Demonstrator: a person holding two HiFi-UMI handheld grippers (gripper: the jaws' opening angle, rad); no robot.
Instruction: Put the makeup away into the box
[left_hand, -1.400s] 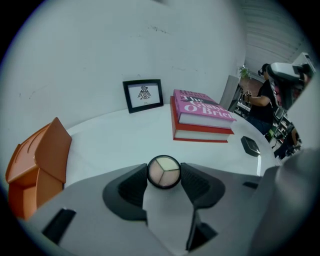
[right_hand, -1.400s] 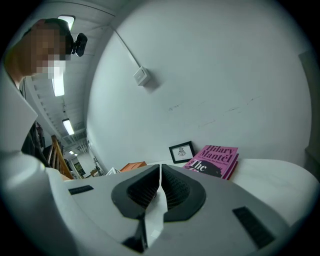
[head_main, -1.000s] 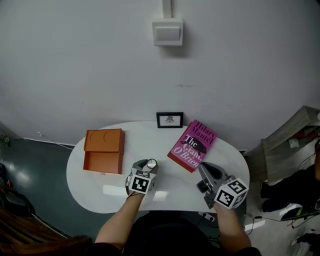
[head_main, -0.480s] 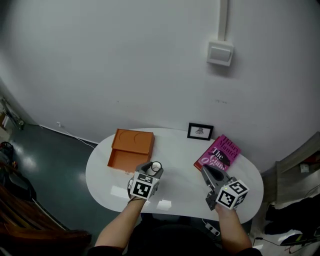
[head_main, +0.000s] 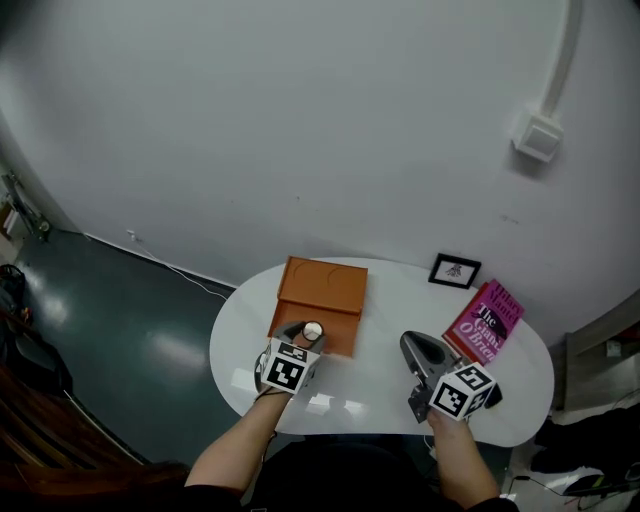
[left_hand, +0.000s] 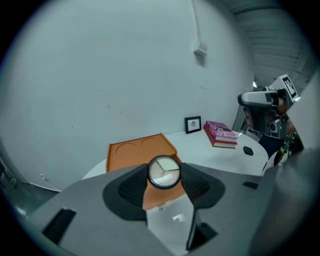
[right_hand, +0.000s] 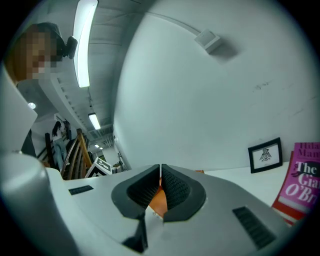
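Clamping a round compact (left_hand: 163, 172) — left gripper (head_main: 303, 333), beside the orange box (head_main: 322, 296).

Cut off and covered
Right gripper view: the pink book (right_hand: 302, 182) is running off the right edge, and the orange box (right_hand: 158, 200) is showing only as a sliver behind the right hand-held gripper (right_hand: 160, 170).

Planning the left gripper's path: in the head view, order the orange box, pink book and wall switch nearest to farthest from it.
1. orange box, just ahead of the left gripper.
2. pink book, off to the right.
3. wall switch, high at upper right.
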